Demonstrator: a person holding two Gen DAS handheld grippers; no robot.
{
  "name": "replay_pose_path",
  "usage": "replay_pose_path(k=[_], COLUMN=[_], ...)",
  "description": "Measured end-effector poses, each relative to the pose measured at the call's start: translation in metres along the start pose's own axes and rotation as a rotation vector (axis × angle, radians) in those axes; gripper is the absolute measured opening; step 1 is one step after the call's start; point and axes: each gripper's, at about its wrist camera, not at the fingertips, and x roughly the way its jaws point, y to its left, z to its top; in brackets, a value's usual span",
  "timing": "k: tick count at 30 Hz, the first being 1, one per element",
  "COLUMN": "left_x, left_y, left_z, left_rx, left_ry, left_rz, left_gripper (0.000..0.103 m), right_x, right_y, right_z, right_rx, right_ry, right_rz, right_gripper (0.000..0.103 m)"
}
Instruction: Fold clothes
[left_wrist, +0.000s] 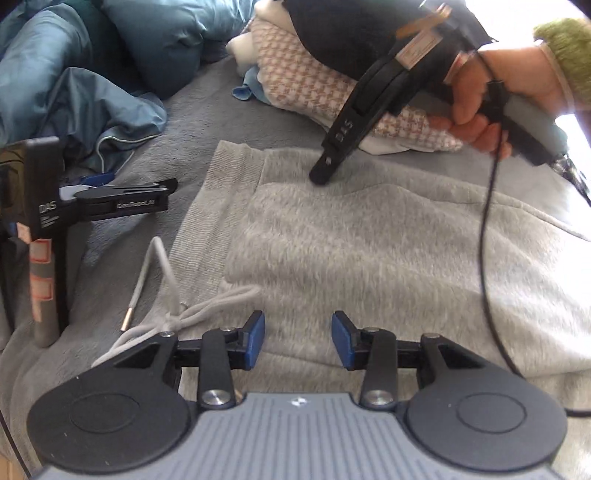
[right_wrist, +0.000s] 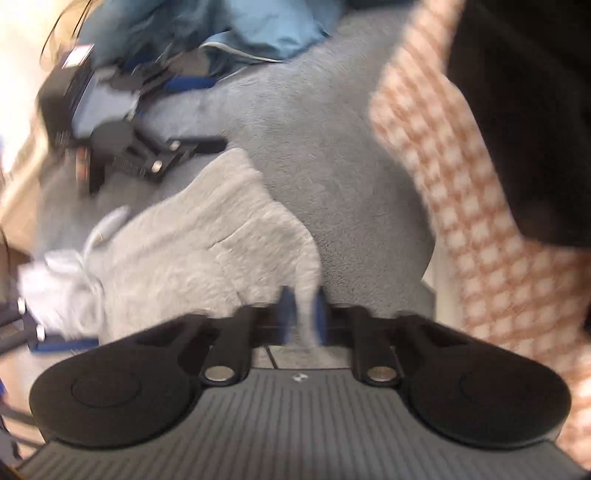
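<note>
Our grey fleece sweatpants (left_wrist: 369, 236) lie spread on the grey blanket (left_wrist: 207, 107) of the bed, ribbed waistband (left_wrist: 210, 206) and loose drawstring (left_wrist: 162, 295) toward the left, beside a stack of folded clothes topped by a houndstooth piece (left_wrist: 295, 81). The fabric looks soft, thick and light; we judge it will drape and sag instead of holding a crease, and the plush pile should grip the pads well. An edge or corner is the best place to take hold, through all layers, since a pinch in the middle would only lift a tent of cloth.

Our right gripper (left_wrist: 321, 173) tilts steeply down with its tips on the far edge of the garment, the hand (left_wrist: 480, 110) wrapped around its handle; in its own blurred view the blue pads (right_wrist: 286, 310) are pressed together on a fold of grey fleece. Our left gripper (left_wrist: 298, 339) hovers over the near part of the sweatpants, angled downward, fingers partly spread with nothing between them
</note>
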Motion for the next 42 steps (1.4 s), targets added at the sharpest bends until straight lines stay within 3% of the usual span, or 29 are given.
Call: replay_pose_path(k=[6, 9, 12, 15, 18, 19, 20, 21, 23, 24, 30, 34, 36, 38, 41, 42], left_x=[0.011, 0.019, 0.025, 0.024, 0.021, 0.019, 0.016, 0.013, 0.007, 0.005, 0.008, 0.019, 0.028, 0.033, 0.037, 0.037], left_y=[-0.003, -0.004, -0.005, -0.010, -0.011, -0.011, -0.011, -0.012, -0.013, -0.015, -0.044, -0.064, -0.074, -0.080, -0.084, -0.085], left_z=[0.008, 0.007, 0.003, 0.001, 0.003, 0.004, 0.005, 0.006, 0.010, 0.012, 0.028, 0.034, 0.034, 0.033, 0.032, 0.033], left_rx=[0.040, 0.069, 0.079, 0.108, 0.117, 0.116, 0.117, 0.119, 0.124, 0.126, 0.183, 0.263, 0.281, 0.296, 0.295, 0.297], left_ry=[-0.018, -0.014, -0.008, -0.014, -0.011, -0.009, -0.012, -0.017, -0.032, -0.041, -0.084, -0.085, -0.072, -0.063, -0.053, -0.053], left_rz=[0.031, 0.064, 0.079, 0.101, 0.108, 0.108, 0.108, 0.108, 0.101, 0.097, 0.019, -0.017, -0.010, 0.009, 0.025, 0.030], left_gripper=[0.041, 0.041, 0.042, 0.042, 0.042, 0.042, 0.042, 0.042, 0.042, 0.042, 0.043, 0.043, 0.043, 0.043, 0.042, 0.042], right_x=[-0.028, -0.015, 0.006, 0.015, -0.010, -0.023, -0.038, -0.054, -0.081, -0.090, -0.107, -0.085, -0.071, -0.064, -0.061, -0.063], right_y=[0.040, 0.040, 0.036, 0.020, 0.000, -0.008, -0.016, -0.025, -0.036, -0.045, -0.102, -0.122, -0.120, -0.106, -0.076, -0.065], right_z=[-0.001, -0.001, 0.005, 0.015, 0.019, 0.016, 0.007, -0.002, -0.031, -0.049, -0.148, -0.180, -0.183, -0.180, -0.173, -0.171], right_rx=[-0.343, -0.383, -0.419, -0.324, -0.132, -0.061, 0.002, 0.064, 0.133, 0.160, 0.399, 0.534, 0.526, 0.440, 0.245, 0.188], right_ry=[-0.142, -0.154, -0.191, -0.206, -0.239, -0.247, -0.255, -0.261, -0.248, -0.222, -0.059, -0.020, 0.007, 0.028, 0.053, 0.051], right_rz=[-0.296, -0.332, -0.425, -0.360, -0.243, -0.161, -0.093, -0.026, 0.052, 0.047, 0.022, 0.109, 0.117, 0.104, -0.003, -0.042], right_gripper=[0.001, 0.000, 0.000, 0.000, 0.001, 0.002, 0.009, 0.026, 0.048, 0.053, 0.054, 0.054, 0.055, 0.050, 0.011, 0.005])
